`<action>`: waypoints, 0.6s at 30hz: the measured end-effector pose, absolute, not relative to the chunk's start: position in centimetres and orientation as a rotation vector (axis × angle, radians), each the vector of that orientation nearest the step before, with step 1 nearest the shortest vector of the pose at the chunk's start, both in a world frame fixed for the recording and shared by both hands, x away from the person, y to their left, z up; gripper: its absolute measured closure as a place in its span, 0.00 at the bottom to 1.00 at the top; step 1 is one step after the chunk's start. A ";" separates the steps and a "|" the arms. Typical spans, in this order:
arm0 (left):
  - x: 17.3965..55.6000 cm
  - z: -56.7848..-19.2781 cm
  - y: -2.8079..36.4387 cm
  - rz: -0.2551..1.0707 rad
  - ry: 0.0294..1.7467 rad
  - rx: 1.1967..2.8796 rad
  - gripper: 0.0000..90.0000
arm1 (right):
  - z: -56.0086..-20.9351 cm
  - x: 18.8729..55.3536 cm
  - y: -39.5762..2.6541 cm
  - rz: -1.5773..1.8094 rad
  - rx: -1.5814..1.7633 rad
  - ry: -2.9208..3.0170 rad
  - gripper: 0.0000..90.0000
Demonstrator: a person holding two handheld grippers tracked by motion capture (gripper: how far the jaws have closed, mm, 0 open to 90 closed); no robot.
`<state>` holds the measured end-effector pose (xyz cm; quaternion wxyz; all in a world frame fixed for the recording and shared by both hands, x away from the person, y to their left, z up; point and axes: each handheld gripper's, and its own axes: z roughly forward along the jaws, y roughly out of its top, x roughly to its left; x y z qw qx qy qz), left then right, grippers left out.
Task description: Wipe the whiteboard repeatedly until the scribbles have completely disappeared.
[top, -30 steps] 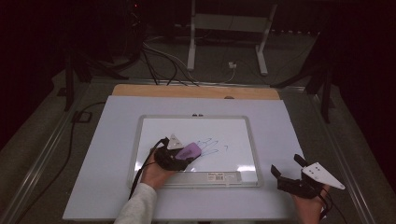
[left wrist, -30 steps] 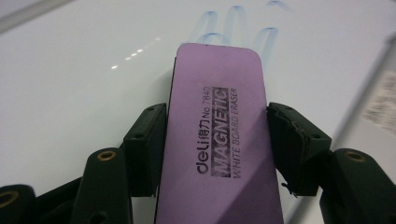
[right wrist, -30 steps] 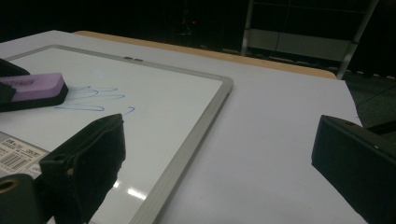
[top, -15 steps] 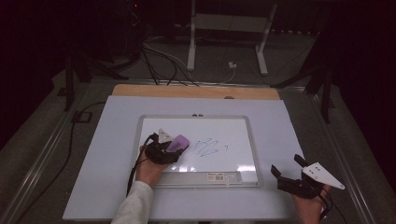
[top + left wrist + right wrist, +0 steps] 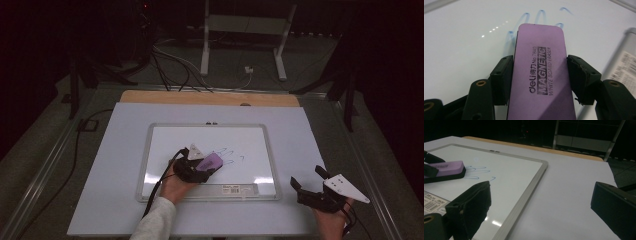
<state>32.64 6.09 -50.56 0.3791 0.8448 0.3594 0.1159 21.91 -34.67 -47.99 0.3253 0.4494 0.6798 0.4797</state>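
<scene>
The left gripper (image 5: 539, 75) clamps the purple rectangular foam whiteboard eraser (image 5: 540, 72) on the framed whiteboard (image 5: 170, 150). Keep it flat; sweep across the blue marker scribbles (image 5: 524, 22). The right gripper (image 5: 310, 185) rests empty, jaws wide.

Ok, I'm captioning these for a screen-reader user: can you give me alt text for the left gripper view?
A purple whiteboard eraser, printed "MAGNETIC WHITE BOARD ERASER", is clamped between the left gripper's two black jaws and lies flat on a whiteboard. Blue marker scribbles show just beyond its far end, and the board's grey frame with a barcode label runs along the right.
</scene>
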 end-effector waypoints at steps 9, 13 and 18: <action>35.2 -50.5 8.0 0.379 1.129 2.092 0.46 | -48.0 21.9 -34.7 1.257 1.180 1.782 0.03; 35.3 -50.4 7.2 0.381 1.133 2.098 0.46 | -48.0 21.9 -34.6 1.257 1.179 1.783 0.03; 34.2 -50.5 5.1 0.327 1.048 2.126 0.46 | -48.0 22.0 -34.6 1.257 1.178 1.785 0.03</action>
